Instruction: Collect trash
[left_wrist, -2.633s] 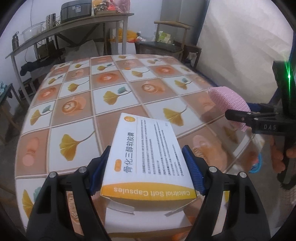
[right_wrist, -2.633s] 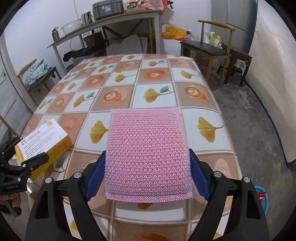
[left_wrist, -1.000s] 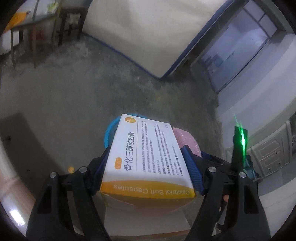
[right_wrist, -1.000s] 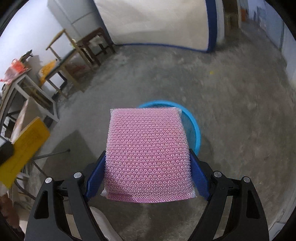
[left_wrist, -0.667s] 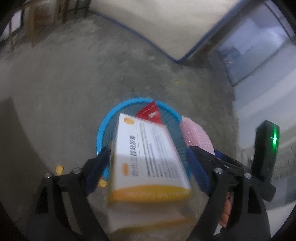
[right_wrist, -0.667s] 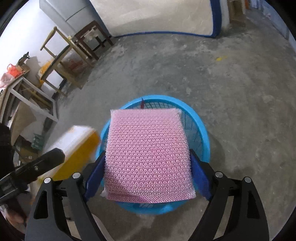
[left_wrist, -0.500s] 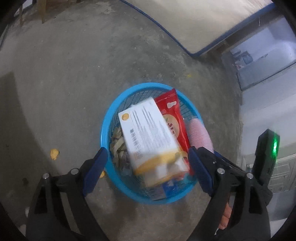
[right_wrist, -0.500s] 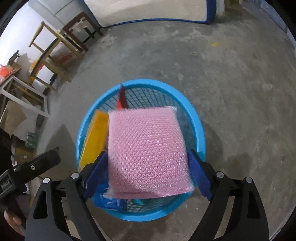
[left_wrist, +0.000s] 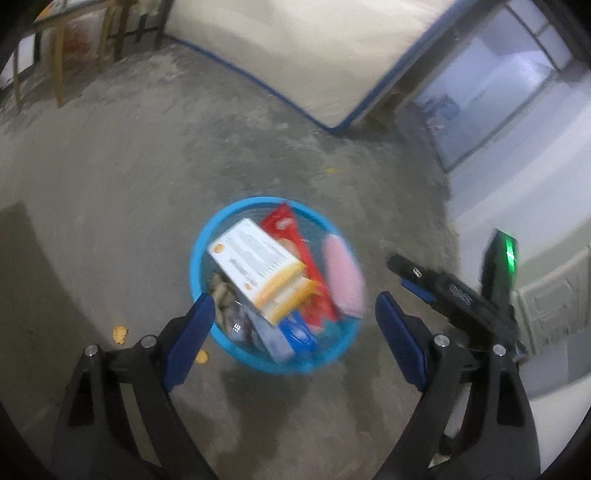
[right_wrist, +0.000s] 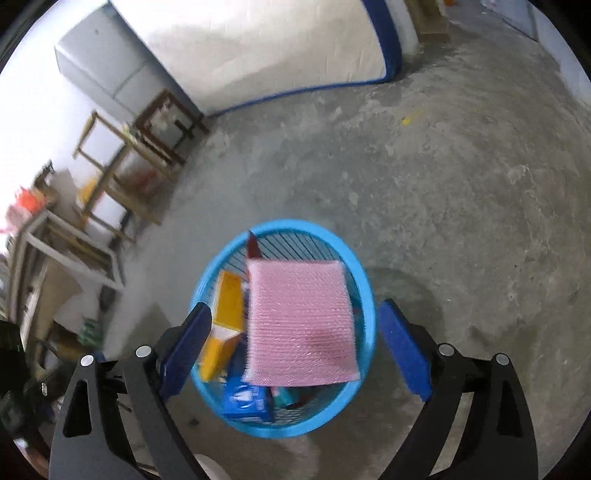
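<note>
both loads dropped: medicine box (left_wrist: 258, 269) and pink scouring pad (right_wrist: 301, 321) lie in blue basket (left_wrist: 199, 236) on floor, atop red wrapper (left_wrist: 291, 236) and other trash. whether more trash remains elsewhere: cannot tell. left gripper (left_wrist: 295, 328) jaws wide, have just been opening, nothing between them; box just beyond and below fingertips. right gripper (right_wrist: 291, 332) jaws wide, have just been opening, nothing clamped; pad below, between spread fingers, touching neither.

Blue basket (left_wrist: 201, 240) on concrete floor (left_wrist: 110, 192)
</note>
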